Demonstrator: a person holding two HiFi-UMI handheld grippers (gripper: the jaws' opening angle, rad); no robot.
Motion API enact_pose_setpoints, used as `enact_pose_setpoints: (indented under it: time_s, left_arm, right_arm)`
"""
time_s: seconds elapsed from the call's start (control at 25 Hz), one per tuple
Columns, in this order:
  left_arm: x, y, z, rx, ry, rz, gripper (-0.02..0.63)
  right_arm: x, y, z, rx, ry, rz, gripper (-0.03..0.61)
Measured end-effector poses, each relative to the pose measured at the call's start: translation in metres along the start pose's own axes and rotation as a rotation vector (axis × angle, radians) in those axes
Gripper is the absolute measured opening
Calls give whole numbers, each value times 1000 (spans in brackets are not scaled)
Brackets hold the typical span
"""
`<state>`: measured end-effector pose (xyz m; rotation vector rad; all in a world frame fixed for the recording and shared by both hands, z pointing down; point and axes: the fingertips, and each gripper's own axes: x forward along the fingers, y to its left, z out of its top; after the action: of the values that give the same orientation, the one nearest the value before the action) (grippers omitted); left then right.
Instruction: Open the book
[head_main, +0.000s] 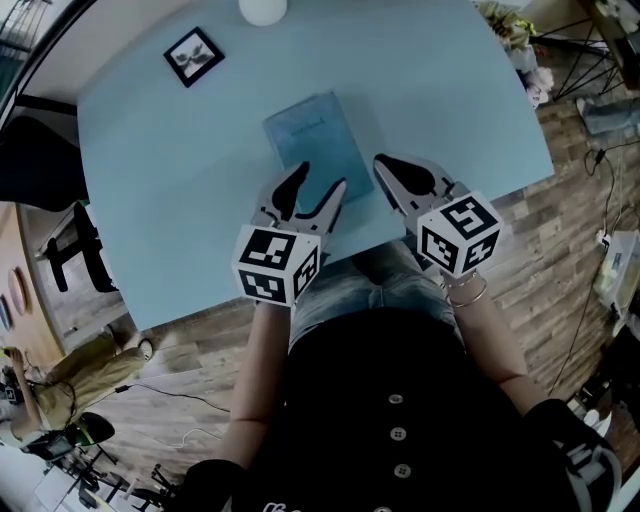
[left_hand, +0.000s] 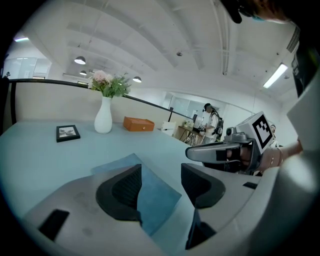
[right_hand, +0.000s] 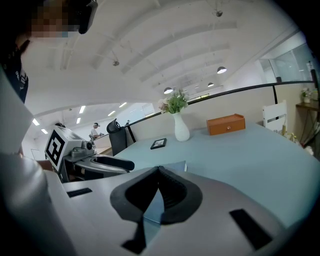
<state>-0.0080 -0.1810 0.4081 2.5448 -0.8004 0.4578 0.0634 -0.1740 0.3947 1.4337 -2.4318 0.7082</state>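
The book lies closed and flat at the middle of the table, its near edge close to the table's near edge. The left gripper sits over the book's near edge with jaws wide apart, gripping nothing; the book's near corner shows between them. The right gripper has its jaw tips pressed together, empty, just beside the book's near right corner. Bare tabletop flanks the book. The picture frame and vase stand well apart at the far edge.
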Motion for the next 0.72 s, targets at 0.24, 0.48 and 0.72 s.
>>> enact_pose_setpoints:
  time_s: [0.24, 0.48, 0.72]
  left_arm:
    - [6, -3, -12, 4, 43, 6, 229]
    - [11, -4, -21, 40, 82, 27, 229]
    - [19, -8, -30, 65, 117, 42, 229]
  right_arm:
    - [-4, -3, -10, 20, 27, 19, 2]
    - [-6, -6, -20, 30, 53, 35, 2]
    - [-9, -16, -30, 50, 70, 31, 2]
